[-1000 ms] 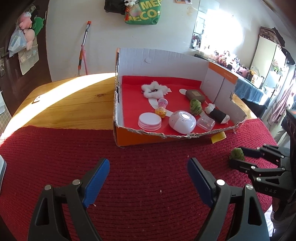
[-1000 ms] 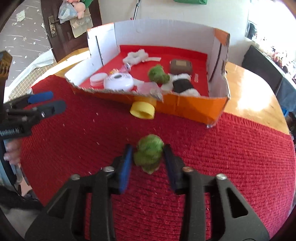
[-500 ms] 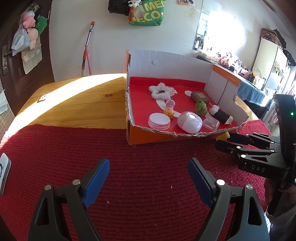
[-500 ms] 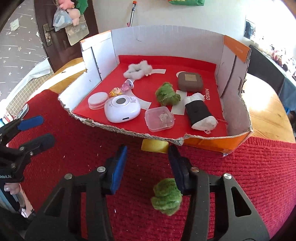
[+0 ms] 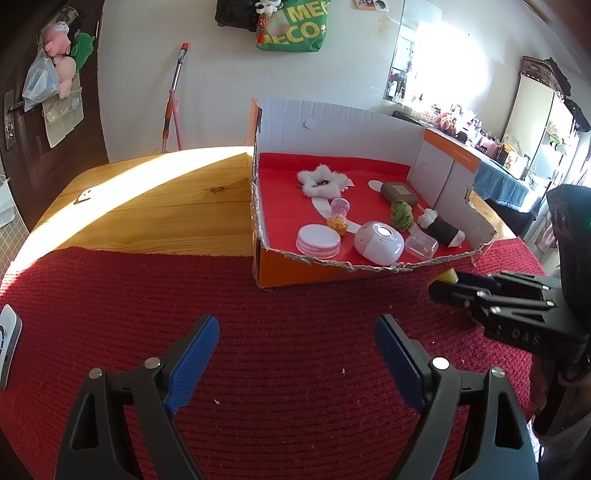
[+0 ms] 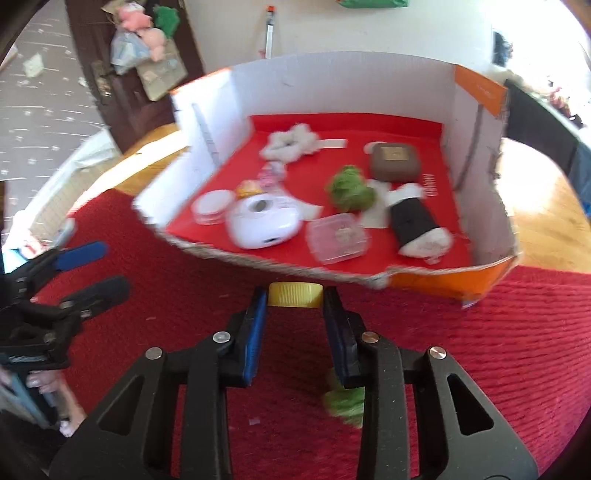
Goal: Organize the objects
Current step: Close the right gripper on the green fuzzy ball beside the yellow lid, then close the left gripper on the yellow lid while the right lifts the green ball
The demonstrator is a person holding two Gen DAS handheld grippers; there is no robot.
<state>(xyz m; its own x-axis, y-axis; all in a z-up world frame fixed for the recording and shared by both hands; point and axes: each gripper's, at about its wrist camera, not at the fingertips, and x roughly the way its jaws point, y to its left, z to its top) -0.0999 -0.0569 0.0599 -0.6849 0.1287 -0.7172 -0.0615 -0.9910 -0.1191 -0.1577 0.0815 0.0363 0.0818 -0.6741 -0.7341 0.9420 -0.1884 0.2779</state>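
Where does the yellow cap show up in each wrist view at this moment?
Left wrist: yellow cap, right of centre, mostly hidden behind the right gripper.
Right wrist: centre, just beyond the fingertips, on the red mat.
Shared landmark: the cardboard box, right behind it.

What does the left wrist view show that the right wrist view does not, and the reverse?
Only the left wrist view shows the green printed bag hanging on the wall, the bright mirror, and the right gripper from the side.

Only the right wrist view shows the loose green fuzzy ball on the red knitted mat under the right gripper's finger, and the yellow ribbed cap whole, ahead of its open fingertips.

Both show the cardboard box with the white rounded gadget, clear plastic case and second green fuzzy ball.
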